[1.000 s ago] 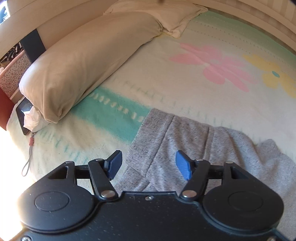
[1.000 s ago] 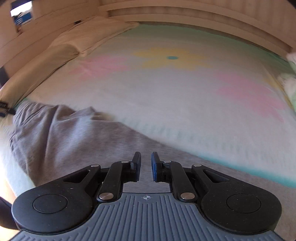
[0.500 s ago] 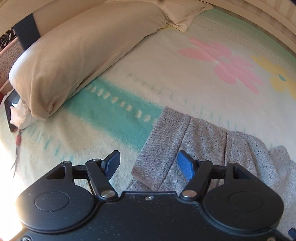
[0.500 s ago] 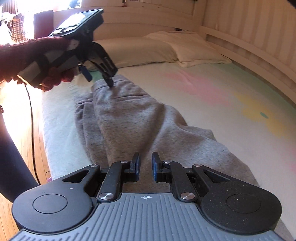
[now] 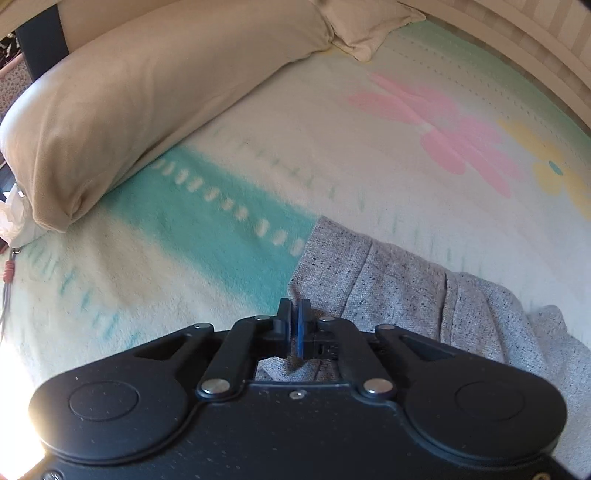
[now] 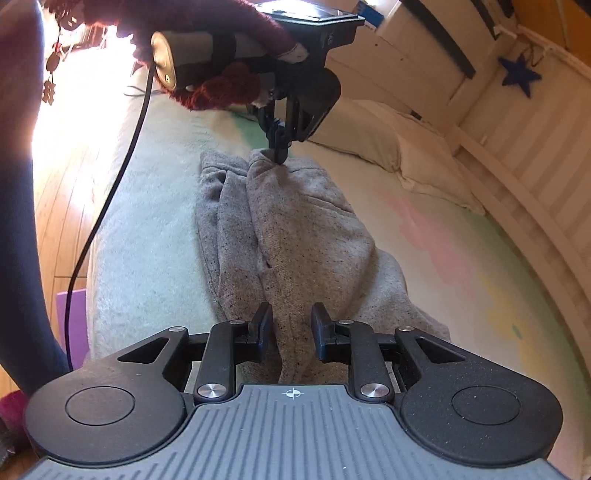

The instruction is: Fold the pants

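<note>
Grey speckled pants lie bunched lengthwise on the bed's blanket; they also show in the left wrist view. My left gripper is shut on a corner of the pants' far end and pinches the cloth. From the right wrist view that same left gripper holds the corner slightly raised. My right gripper is partly open, with a fold of the pants' near end between its jaws, not clamped.
A long beige pillow and a smaller pillow lie at the bed's head. The blanket has pink and yellow flowers. The bed edge, wooden floor and a cable are to the left. A slatted bed rail is to the right.
My left gripper has shut on the pants' corner; it was open around it before. My right gripper has opened a little and swung to look along the pants.
</note>
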